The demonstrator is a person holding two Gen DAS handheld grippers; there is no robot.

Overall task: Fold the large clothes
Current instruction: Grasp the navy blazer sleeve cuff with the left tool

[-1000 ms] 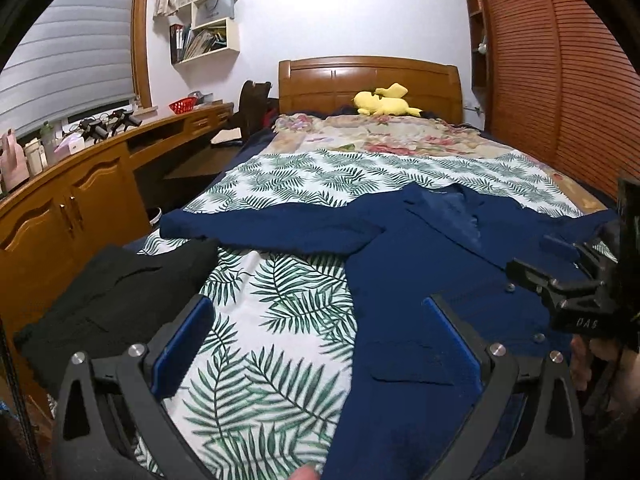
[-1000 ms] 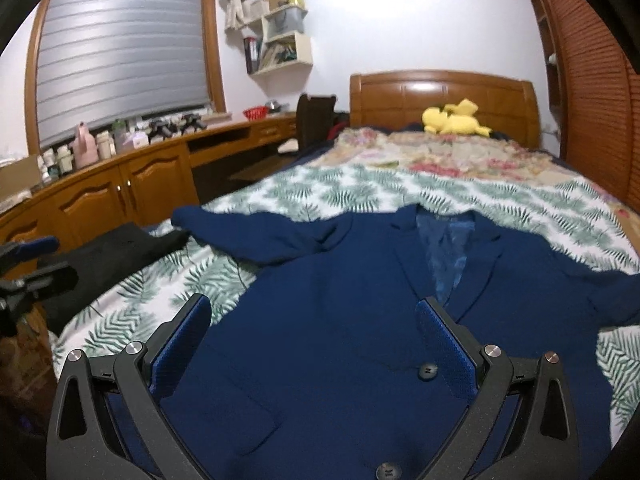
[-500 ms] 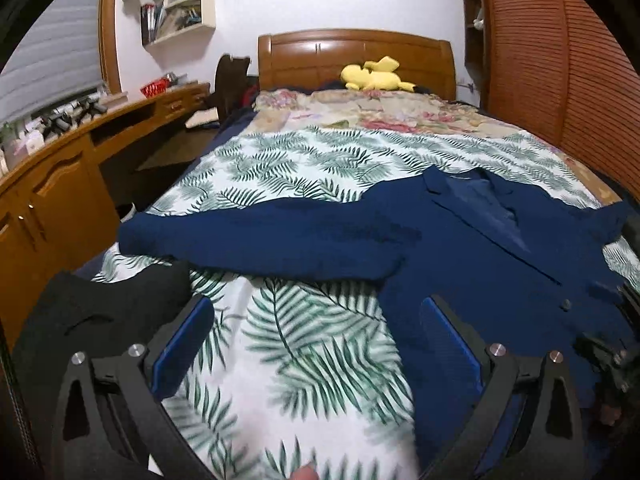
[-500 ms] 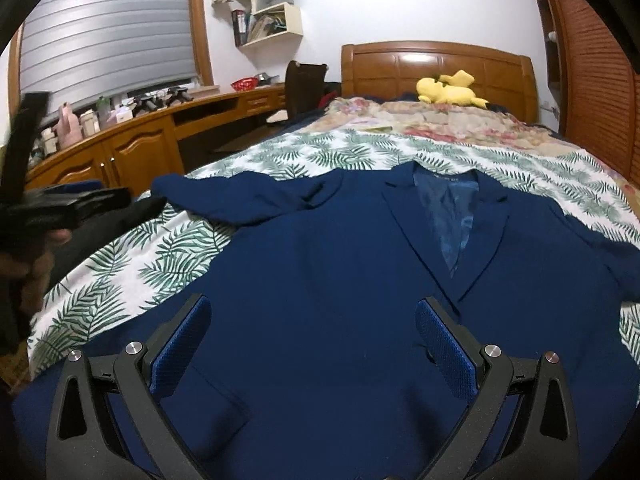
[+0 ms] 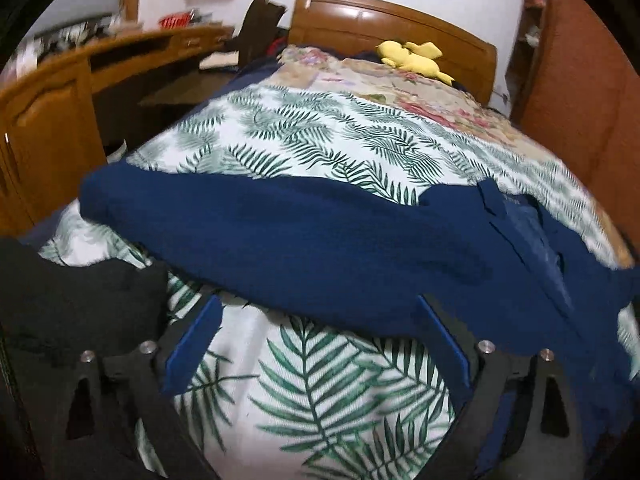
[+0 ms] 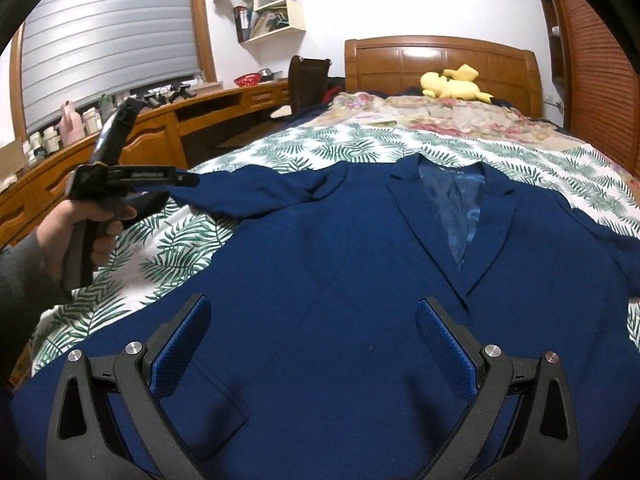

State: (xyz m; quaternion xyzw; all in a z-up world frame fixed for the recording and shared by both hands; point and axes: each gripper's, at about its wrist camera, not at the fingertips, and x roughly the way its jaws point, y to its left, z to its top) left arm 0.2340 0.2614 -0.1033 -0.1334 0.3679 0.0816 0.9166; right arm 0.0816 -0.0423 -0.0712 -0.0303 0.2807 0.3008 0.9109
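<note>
Your left gripper [image 5: 316, 344], jaws spread but closing on nothing, sits just short of the navy wool blazer's outstretched sleeve [image 5: 248, 236], lying crosswise on the leaf-print bedspread [image 5: 320, 392]; your right gripper [image 6: 312, 344] hovers open over its front.

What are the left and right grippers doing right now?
Left gripper: jaws closing, nothing held yet.
Right gripper: open above the blue jacket, holding nothing.

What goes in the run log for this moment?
jacket flat on bed | left gripper closing at sleeve, nothing gripped | right gripper open over jacket front
</note>
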